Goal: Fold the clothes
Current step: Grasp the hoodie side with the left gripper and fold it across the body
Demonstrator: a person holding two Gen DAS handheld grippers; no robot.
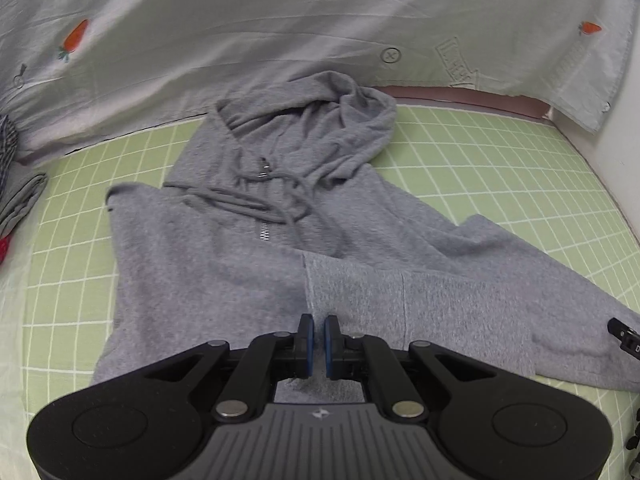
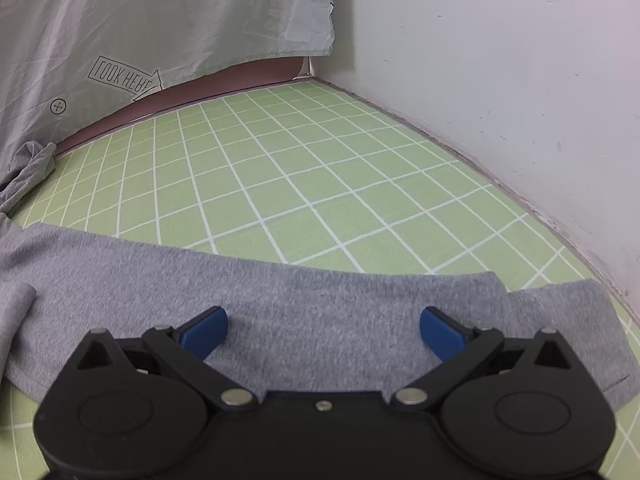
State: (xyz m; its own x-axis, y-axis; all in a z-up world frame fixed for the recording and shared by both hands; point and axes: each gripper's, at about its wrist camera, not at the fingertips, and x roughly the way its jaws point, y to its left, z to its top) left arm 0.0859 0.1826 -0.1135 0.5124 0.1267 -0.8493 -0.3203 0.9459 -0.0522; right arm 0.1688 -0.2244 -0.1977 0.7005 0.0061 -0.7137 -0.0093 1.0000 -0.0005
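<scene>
The grey hoodie (image 1: 256,248) lies face up on the green checked sheet (image 1: 500,168) of the bed, hood (image 1: 320,120) bunched toward the white carrot-print cloth (image 1: 240,40) hung along the far side, zip and drawstrings showing at the chest. One sleeve (image 1: 360,292) already looks brought across the front, its paler ribbed end lying over the body of the garment near the middle (a first fold, by the look of it). The left tool (image 1: 319,332) has its blue pads nearly together, and a pinch of that sleeve's fabric seems caught between them, so I would call it closed on the sleeve. The right tool (image 2: 323,330) stands wide open over the hoodie's other side, its pads apart and holding nothing, with a long strip of grey cloth spread flat beneath it toward the wall (image 2: 500,100). Judging by this, the work is early: the second sleeve, the hood and the lengthwise folds of the body are all still to do.
</scene>
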